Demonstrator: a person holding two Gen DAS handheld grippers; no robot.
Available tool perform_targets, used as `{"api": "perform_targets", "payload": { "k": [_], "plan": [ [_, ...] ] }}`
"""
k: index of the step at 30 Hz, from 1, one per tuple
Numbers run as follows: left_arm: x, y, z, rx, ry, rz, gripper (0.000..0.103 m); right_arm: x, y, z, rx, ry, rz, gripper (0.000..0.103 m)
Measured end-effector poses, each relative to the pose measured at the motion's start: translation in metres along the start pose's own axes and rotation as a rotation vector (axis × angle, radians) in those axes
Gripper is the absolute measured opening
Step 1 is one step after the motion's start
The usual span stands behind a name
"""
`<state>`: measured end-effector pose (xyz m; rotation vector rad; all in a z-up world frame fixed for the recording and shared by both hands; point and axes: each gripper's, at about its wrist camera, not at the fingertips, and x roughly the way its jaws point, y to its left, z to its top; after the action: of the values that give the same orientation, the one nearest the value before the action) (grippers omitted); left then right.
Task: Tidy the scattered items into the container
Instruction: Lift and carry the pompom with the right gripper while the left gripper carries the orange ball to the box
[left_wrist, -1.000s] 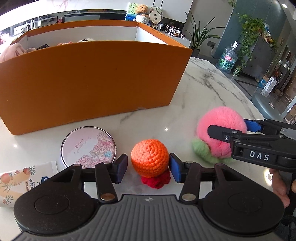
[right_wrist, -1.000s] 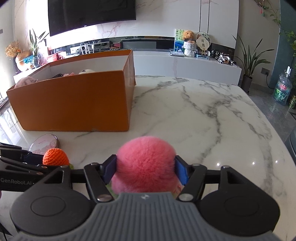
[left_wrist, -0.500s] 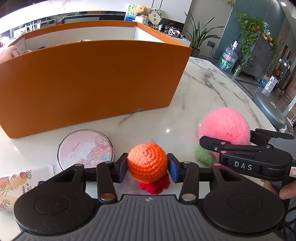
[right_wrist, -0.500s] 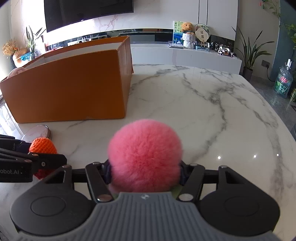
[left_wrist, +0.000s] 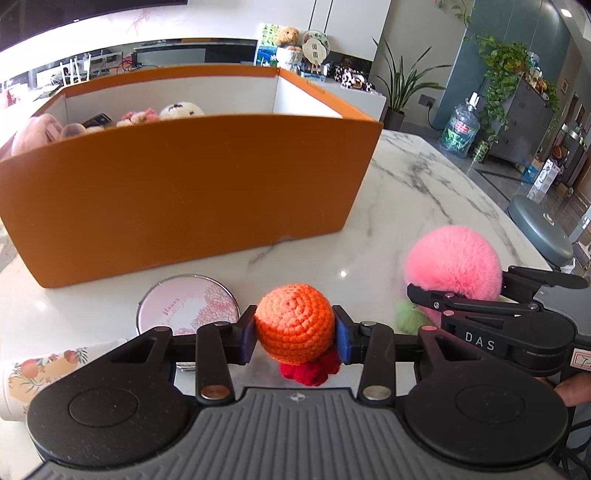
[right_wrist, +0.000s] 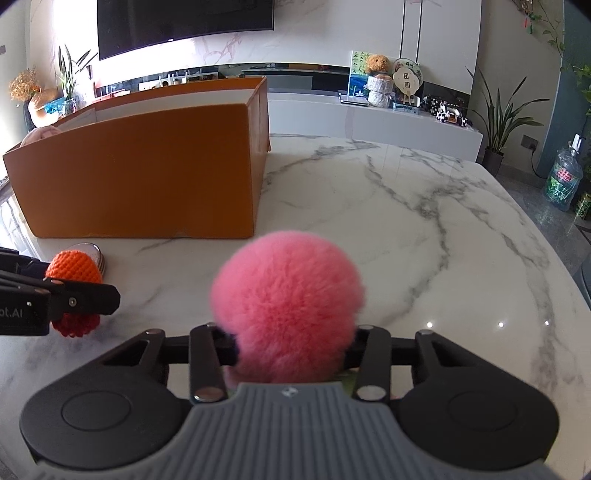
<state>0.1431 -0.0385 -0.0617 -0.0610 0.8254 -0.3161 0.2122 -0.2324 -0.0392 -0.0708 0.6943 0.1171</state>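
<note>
While "DAS" reads on your right gripper (left_wrist: 491, 291), closing on the fluffy pink pompom (right_wrist: 288, 306), your left gripper (left_wrist: 295, 334) closes on the crocheted orange ball (left_wrist: 294, 326) before the orange box (left_wrist: 184, 195).

White marble tabletop (right_wrist: 424, 229) with grey veining, glossy, showing bright light spots. Behind it a long white low cabinet (right_wrist: 388, 125) carrying a teddy bear (right_wrist: 377, 63) and ornaments. A dark television (right_wrist: 184, 22) hangs on the marble-patterned wall. Potted plant (right_wrist: 498, 122) and water bottle (right_wrist: 563, 177) stand on the floor at right. Grey round stool (left_wrist: 539, 229) beside the tabletop.
</note>
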Motion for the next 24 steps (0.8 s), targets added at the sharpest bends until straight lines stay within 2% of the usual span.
{"api": "perform_targets", "payload": {
  "k": [10,24],
  "plan": [
    [-0.036,0.002,0.027,0.018,-0.105,-0.015,0.047,-0.033,0.011,0.030,-0.034,-0.091,0.023,0.046],
    [-0.087,0.024,0.108,-0.009,-0.238,-0.008,0.047,-0.063,0.042,0.124,-0.068,-0.263,0.155,0.046]
  ]
}}
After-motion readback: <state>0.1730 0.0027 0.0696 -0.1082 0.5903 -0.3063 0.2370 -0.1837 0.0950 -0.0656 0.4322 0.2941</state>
